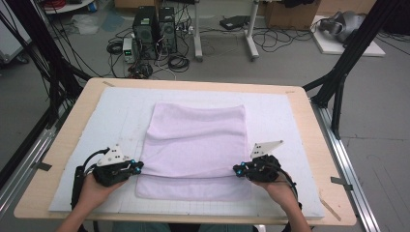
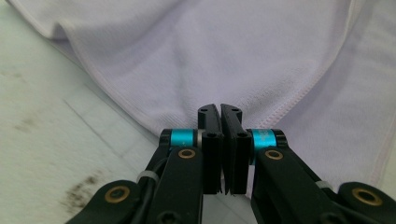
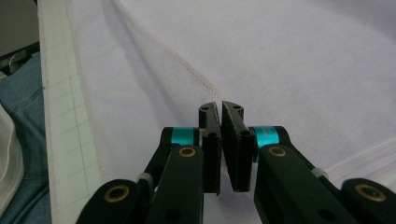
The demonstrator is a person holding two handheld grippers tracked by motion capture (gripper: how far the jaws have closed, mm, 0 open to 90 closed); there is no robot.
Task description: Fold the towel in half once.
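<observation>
While the lilac towel (image 1: pixel 196 150) lies spread on the white mat (image 1: pixel 280 116) at the table's middle, the left gripper (image 1: pixel 137 167) pinches its left edge, jaws together on the cloth's hem. At the towel's right edge, the right gripper (image 1: pixel 238 169) is likewise clamped on the fabric, near the folded-over layer.

A wooden table (image 1: pixel 300 104) carries a white gridded mat (image 1: pixel 275 111); 2 computer towers (image 1: pixel 154 24) stand on the floor beyond.
</observation>
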